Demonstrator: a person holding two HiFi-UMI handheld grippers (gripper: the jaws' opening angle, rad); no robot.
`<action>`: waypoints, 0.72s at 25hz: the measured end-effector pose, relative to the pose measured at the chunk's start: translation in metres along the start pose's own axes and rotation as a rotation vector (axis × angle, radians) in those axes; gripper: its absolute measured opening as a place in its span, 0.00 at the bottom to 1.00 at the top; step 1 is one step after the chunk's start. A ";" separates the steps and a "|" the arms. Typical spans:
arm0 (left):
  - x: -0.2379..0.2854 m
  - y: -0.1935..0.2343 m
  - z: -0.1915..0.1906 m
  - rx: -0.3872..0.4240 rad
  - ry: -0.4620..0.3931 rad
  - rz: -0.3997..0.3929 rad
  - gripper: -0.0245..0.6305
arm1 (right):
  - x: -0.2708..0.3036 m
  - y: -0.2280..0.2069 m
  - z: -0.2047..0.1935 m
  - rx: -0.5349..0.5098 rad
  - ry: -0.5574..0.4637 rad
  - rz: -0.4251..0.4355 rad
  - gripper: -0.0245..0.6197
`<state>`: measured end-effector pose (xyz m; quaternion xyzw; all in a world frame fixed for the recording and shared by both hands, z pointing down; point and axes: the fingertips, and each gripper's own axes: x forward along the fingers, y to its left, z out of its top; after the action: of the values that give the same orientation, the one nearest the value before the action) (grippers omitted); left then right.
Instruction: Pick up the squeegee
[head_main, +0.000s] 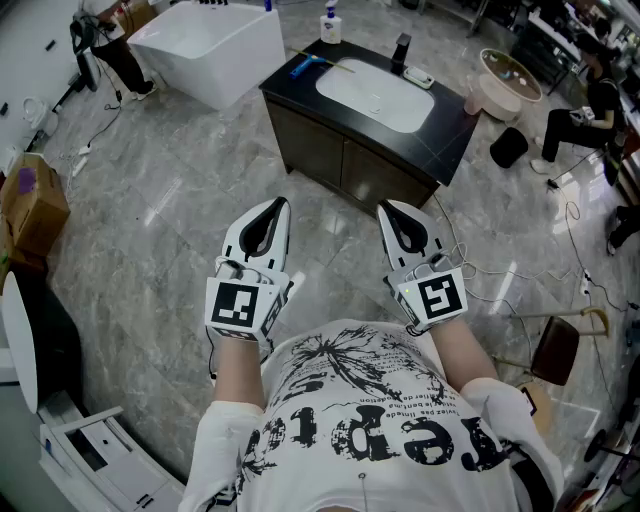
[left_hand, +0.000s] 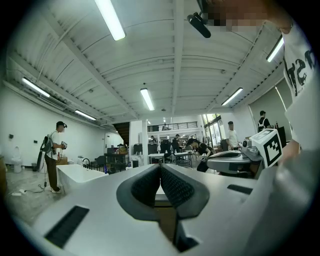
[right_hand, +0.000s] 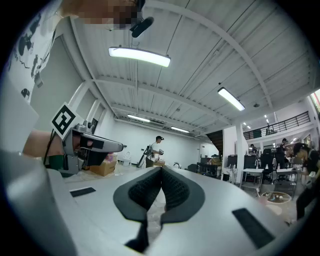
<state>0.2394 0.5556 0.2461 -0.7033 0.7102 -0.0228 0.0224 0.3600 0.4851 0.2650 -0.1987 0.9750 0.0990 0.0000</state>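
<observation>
The person is holding both tools level at chest height, well apart from the work ahead. The left gripper (head_main: 281, 205) is sitting fully closed, pads meeting with nothing between them. The right gripper (head_main: 386, 206) is likewise closed and empty. The squeegee (head_main: 305, 66), taken to be the blue-handled item with a thin pale strip running off it, is lying flat on the left rear corner of the black counter (head_main: 455, 130). It is lying just beside the white basin (head_main: 375, 95) and near a soap bottle (head_main: 329, 24). It is showing too small to tell which end carries the blade. In judgement, the item is appearing light, with a stiff plastic handle and a soft, flexible edge. On a polished counter it is likely to skate away if nudged sideways. The handle is looking like the sound place to take hold, gripped across its narrow width near the middle, since the thin strip would bend or slip in the pads. Neither gripper is yet approaching; either one will need its jaws opened before reaching in.
</observation>
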 end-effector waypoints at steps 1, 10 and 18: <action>-0.005 0.001 0.001 -0.001 -0.001 0.000 0.06 | -0.001 0.004 0.002 0.000 -0.002 -0.001 0.06; -0.027 0.020 -0.002 -0.010 0.003 -0.012 0.06 | 0.005 0.033 0.008 0.013 -0.004 -0.026 0.06; -0.062 0.031 -0.015 -0.056 -0.078 -0.048 0.47 | 0.006 0.060 -0.001 0.041 0.005 -0.121 0.06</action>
<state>0.2078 0.6177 0.2588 -0.7209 0.6919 0.0241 0.0299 0.3315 0.5373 0.2772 -0.2575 0.9631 0.0783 0.0078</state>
